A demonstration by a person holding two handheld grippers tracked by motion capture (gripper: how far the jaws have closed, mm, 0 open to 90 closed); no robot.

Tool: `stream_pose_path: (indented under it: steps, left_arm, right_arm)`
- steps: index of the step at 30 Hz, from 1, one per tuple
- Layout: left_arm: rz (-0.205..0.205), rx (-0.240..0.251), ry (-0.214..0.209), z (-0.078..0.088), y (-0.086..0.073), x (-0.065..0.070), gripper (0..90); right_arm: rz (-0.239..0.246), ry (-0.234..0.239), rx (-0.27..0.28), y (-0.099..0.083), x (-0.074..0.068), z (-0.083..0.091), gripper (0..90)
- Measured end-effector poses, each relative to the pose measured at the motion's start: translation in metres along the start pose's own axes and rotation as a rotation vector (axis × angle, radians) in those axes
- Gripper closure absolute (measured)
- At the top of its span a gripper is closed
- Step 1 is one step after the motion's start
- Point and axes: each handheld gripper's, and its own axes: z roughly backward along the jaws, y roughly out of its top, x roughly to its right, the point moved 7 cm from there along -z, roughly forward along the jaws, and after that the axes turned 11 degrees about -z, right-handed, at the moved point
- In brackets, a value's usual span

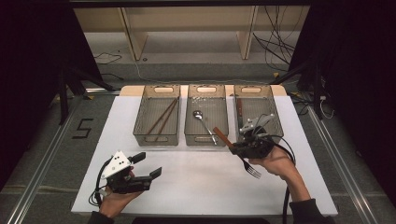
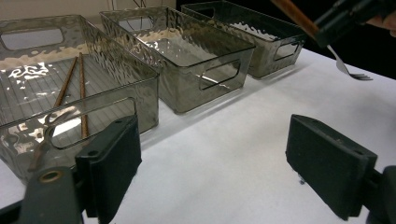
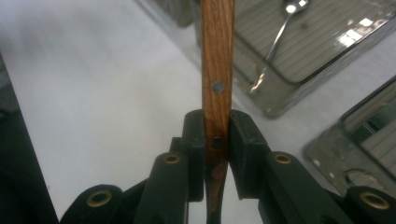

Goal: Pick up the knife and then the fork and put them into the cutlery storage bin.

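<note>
A fork [image 1: 252,170] with a brown wooden handle [image 1: 221,135] hangs above the white table, tines toward the person. My right gripper [image 1: 235,147] is shut on the handle just in front of the bins. In the right gripper view the handle [image 3: 217,70] rises straight up between the pads of my right gripper [image 3: 216,135]. The left gripper view shows the fork [image 2: 352,72] at the upper right. My left gripper [image 1: 148,164] stands open near the table's front left, its jaws wide apart with nothing between them [image 2: 219,168].
Three clear bins stand in a row at the back of the table [image 1: 187,186]. The left bin [image 1: 156,139] holds chopsticks [image 1: 161,116], the middle bin [image 1: 205,139] a spoon [image 1: 203,122], and the right bin [image 1: 278,116] a wooden-handled utensil [image 1: 239,109].
</note>
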Motion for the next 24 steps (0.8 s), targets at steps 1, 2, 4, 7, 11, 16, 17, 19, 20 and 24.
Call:
stream_pose_path:
  steps: [1,2,4,7,11,16,17,19,20,24]
  left_arm:
    - [0.000,0.001,0.000,0.000,0.000,0.000,17.7]
    - [0.000,0.001,0.000,0.000,0.000,0.000,17.7]
    - [0.003,0.003,0.002,0.000,0.000,0.000,17.7]
    - [0.001,0.004,0.002,0.000,0.000,-0.001,17.7]
    - [0.000,0.002,0.002,0.000,0.000,-0.001,17.7]
    - [0.002,0.006,0.003,0.000,0.001,-0.001,17.7]
    - [-0.001,0.003,0.002,0.001,0.000,-0.001,17.6]
    - [-0.001,0.003,0.003,0.001,0.000,-0.001,17.7]
    - [-0.001,0.003,0.003,0.001,0.000,-0.001,17.7]
    - [0.002,0.007,0.004,0.001,0.001,-0.001,17.6]
  right_arm:
    - [-0.018,-0.001,0.014,0.003,0.002,0.002,77.7]
    - [-0.034,0.001,0.027,0.006,0.005,0.003,77.6]
    - [-0.060,0.003,0.052,0.013,0.009,0.007,77.7]
    - [-0.077,0.005,0.089,0.022,0.014,0.012,77.6]
    - [-0.095,0.002,0.128,0.033,0.019,0.019,77.7]
    - [-0.119,-0.008,0.166,0.044,0.027,0.025,77.6]
    - [-0.128,-0.009,0.175,0.046,0.029,0.026,77.6]
    - [-0.149,-0.015,0.190,0.050,0.034,0.028,77.6]
    - [-0.159,-0.022,0.198,0.052,0.038,0.029,77.6]
    - [-0.215,-0.047,0.241,0.060,0.053,0.033,77.6]
